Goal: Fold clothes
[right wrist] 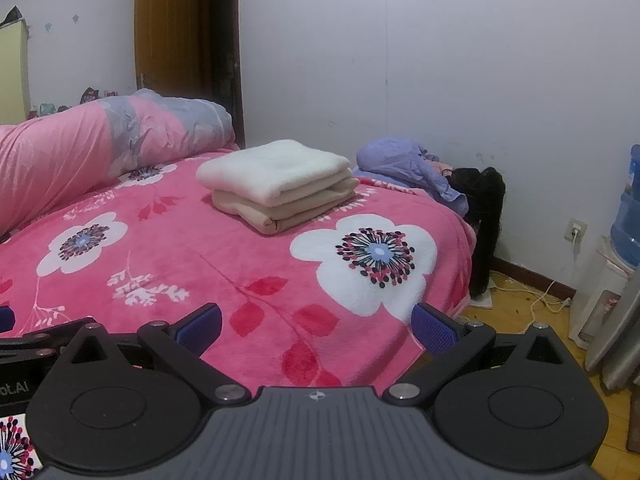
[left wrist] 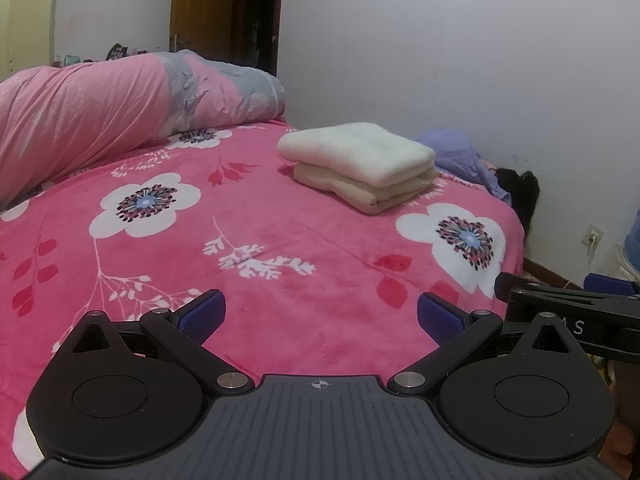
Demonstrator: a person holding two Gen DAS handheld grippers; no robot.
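A: Clothes, item one: folded stack (left wrist: 356,166), a white piece over a beige one, lying on the bed (left wrist: 280,248) at about one o'clock from the left tool (left wrist: 320,316), well apart from it.

B: Item two: lilac garment (right wrist: 404,164), loose and unfolded, at the bed's far edge near the wall, one o'clock from the right tool (right wrist: 316,326), just beyond the stack. A black garment (right wrist: 486,216) hangs off the edge beside it.

A: Tools: both with fingers spread wide, nothing between them, hovering low at the near edge of the bed.

B: Risks, as judged: reaching past the stack could brush it and spoil the folds; dragging the lilac piece could pull the black one along or tip either to the floor.
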